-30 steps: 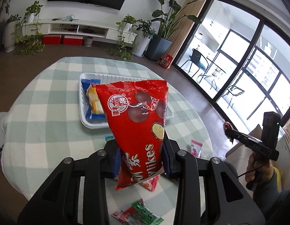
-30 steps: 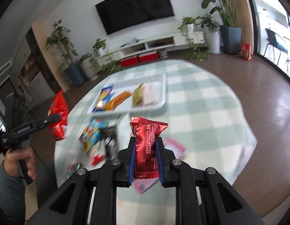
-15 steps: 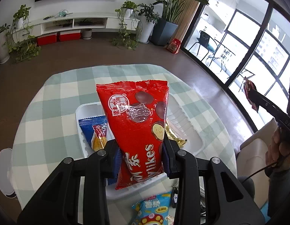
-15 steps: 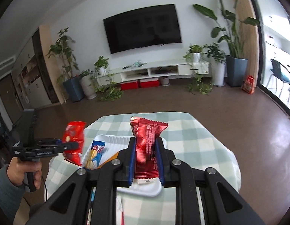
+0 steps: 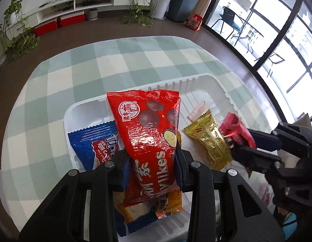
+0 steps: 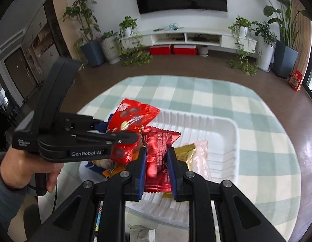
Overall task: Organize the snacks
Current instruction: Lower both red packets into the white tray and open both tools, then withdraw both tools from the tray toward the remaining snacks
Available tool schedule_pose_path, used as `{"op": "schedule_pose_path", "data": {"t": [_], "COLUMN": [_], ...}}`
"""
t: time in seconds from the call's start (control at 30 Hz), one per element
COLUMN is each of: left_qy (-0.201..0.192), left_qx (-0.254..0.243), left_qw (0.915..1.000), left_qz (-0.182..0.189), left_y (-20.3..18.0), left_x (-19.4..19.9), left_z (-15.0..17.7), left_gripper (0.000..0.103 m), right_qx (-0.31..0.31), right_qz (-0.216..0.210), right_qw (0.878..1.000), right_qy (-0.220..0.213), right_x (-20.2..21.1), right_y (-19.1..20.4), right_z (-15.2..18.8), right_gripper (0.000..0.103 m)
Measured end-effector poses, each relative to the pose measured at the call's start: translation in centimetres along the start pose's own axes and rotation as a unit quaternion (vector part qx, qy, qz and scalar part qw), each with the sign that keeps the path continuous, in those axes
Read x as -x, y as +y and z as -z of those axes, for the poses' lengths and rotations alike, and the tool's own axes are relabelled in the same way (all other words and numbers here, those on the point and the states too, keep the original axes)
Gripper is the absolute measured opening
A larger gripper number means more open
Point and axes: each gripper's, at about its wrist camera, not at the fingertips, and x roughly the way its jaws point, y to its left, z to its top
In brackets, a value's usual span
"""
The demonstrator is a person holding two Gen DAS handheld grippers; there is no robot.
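My left gripper [image 5: 152,167] is shut on a large red Mylikes bag [image 5: 148,133] and holds it over the left half of the white tray [image 5: 208,82]. My right gripper [image 6: 157,167] is shut on a small dark red packet [image 6: 158,157] above the tray's [image 6: 222,125] middle. The right gripper also shows in the left wrist view [image 5: 242,143], and the left one in the right wrist view [image 6: 123,137]. In the tray lie a blue roll-cake pack [image 5: 95,141], a gold packet [image 5: 210,141], an orange packet [image 5: 172,203] and a pale pink packet [image 6: 202,157].
The tray sits on a round table with a green-and-white checked cloth [image 5: 75,76]. A few loose snack wrappers lie on the table near its front edge [image 6: 141,232]. Brown floor, potted plants and a TV shelf lie beyond.
Both grippers have moved forward and down over the tray with their snacks still held. The two grippers have come close together above it.
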Motion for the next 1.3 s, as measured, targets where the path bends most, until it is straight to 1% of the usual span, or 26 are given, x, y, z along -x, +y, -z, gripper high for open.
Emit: {"op": "schedule_pose_path", "data": {"t": [0.1,0.3,0.57,0.7,0.87,1.0,1.07,1.13,1.17,1.2,1.27,1.3], "left_qy": [0.003,0.012,0.014,0.009,0.008,0.001,0.001,-0.001,-0.003,-0.006,-0.011,-0.016], "left_qx": [-0.006,-0.018,-0.024,-0.023,-0.027,-0.025,-0.029,-0.031,-0.031,-0.030,-0.032,-0.032], "left_qw": [1.0000,0.9995,0.9994,0.9994,0.9990,0.9991,0.9990,0.9988,0.9988,0.9988,0.9986,0.9986], "left_qz": [-0.006,-0.022,-0.022,-0.025,-0.034,-0.035,-0.034,-0.037,-0.038,-0.039,-0.041,-0.039], "left_y": [0.0,-0.5,-0.9,-0.9,-1.1,-1.1,-1.3,-1.4,-1.4,-1.5,-1.6,-1.7], "left_x": [-0.6,-1.4,-2.7,-3.0,-3.3,-3.0,-2.9,-2.8,-2.7,-2.5,-2.1,-1.8], "left_z": [-0.3,-0.1,0.6,0.6,0.9,1.1,1.2,1.3,1.4,1.5,1.6,1.7], "left_gripper": [0.032,0.033,0.036,0.037,0.050,0.052,0.057,0.060,0.063,0.065,0.070,0.071], "right_qx": [0.009,0.015,0.026,0.030,0.033,0.029,0.029,0.029,0.031,0.033,0.037,0.040], "right_qz": [0.003,0.015,0.029,0.034,0.036,0.033,0.034,0.034,0.034,0.034,0.034,0.034], "right_qw": [1.000,0.999,0.997,0.997,0.997,0.997,0.997,0.997,0.997,0.997,0.997,0.997], "right_qy": [0.018,0.040,0.065,0.065,0.067,0.066,0.066,0.064,0.062,0.061,0.056,0.052], "right_x": [-1.6,-3.2,-5.1,-5.3,-5.4,-5.2,-5.2,-5.1,-5.0,-4.8,-4.6,-4.4], "right_y": [0.6,0.9,0.9,0.9,0.7,0.5,0.4,0.5,0.5,0.6,0.8,0.9], "right_z": [0.5,1.6,2.9,3.3,3.3,3.4,3.2,3.2,3.2,3.1,3.0,2.9], "right_gripper": [0.022,0.022,0.022,0.023,0.024,0.025,0.026,0.028,0.032,0.034,0.049,0.051]}}
